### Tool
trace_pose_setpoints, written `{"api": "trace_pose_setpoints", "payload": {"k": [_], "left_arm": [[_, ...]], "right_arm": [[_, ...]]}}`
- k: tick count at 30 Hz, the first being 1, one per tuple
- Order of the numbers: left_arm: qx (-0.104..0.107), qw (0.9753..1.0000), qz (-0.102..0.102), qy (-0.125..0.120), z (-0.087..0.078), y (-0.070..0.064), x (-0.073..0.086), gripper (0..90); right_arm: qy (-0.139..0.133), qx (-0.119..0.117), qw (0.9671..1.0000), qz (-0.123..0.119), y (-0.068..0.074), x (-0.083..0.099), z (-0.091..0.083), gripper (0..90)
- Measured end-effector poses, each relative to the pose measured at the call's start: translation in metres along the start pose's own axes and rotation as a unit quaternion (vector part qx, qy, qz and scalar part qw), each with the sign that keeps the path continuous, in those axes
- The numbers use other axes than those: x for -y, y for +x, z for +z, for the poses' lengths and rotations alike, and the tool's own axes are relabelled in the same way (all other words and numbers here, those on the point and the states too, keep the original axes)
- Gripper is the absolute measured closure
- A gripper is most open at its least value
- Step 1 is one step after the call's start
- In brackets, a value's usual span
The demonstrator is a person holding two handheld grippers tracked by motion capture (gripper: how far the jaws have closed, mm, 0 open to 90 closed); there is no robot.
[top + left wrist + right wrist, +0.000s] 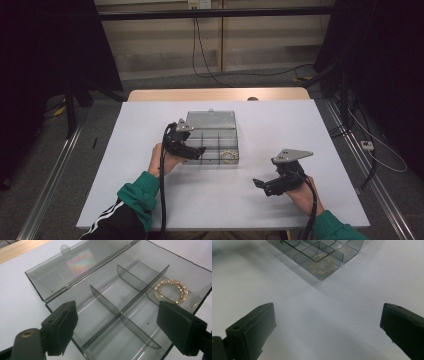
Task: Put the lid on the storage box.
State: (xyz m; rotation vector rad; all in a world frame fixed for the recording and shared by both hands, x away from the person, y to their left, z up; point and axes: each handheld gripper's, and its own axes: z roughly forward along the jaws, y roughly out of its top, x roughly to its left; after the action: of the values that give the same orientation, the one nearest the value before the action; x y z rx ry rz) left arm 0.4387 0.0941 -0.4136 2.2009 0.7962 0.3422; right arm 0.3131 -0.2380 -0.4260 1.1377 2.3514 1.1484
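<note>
Organizer box (317, 257): far part cut by frame's top edge; gold bracelet (322, 263) blurred through tinted wall.

Bracelet (172, 290) in box (140, 262) (corner compartment) — rightmost.

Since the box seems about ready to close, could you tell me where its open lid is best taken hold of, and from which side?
I'd grip the lid at its far free edge, by the small latch tab, coming from beyond the box with the open left gripper. The lid lies folded back flat on the table, hinged along the box, so only that edge lifts.
</note>
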Motion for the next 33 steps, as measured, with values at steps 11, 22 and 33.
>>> {"api": "trace_pose_setpoints", "payload": {"k": [11, 22, 33], "left_arm": [[0.008, 0.9998, -0.001, 0.019, 0.014, -0.006, -0.002, 40.7], [-0.001, 0.9991, -0.013, 0.039, 0.029, -0.006, 0.001, 64.6], [0.002, 0.9991, -0.004, 0.041, 0.03, -0.005, 0.001, 69.4]], "right_arm": [[0.0, 0.001, 1.0, 0.002, -0.001, 0.0, -0.001, 0.0], [0.001, 0.001, 1.0, 0.006, -0.001, 0.0, -0.001, 0.0], [-0.004, 0.002, 0.9999, 0.009, -0.001, -0.003, 0.001, 0.0]]}}
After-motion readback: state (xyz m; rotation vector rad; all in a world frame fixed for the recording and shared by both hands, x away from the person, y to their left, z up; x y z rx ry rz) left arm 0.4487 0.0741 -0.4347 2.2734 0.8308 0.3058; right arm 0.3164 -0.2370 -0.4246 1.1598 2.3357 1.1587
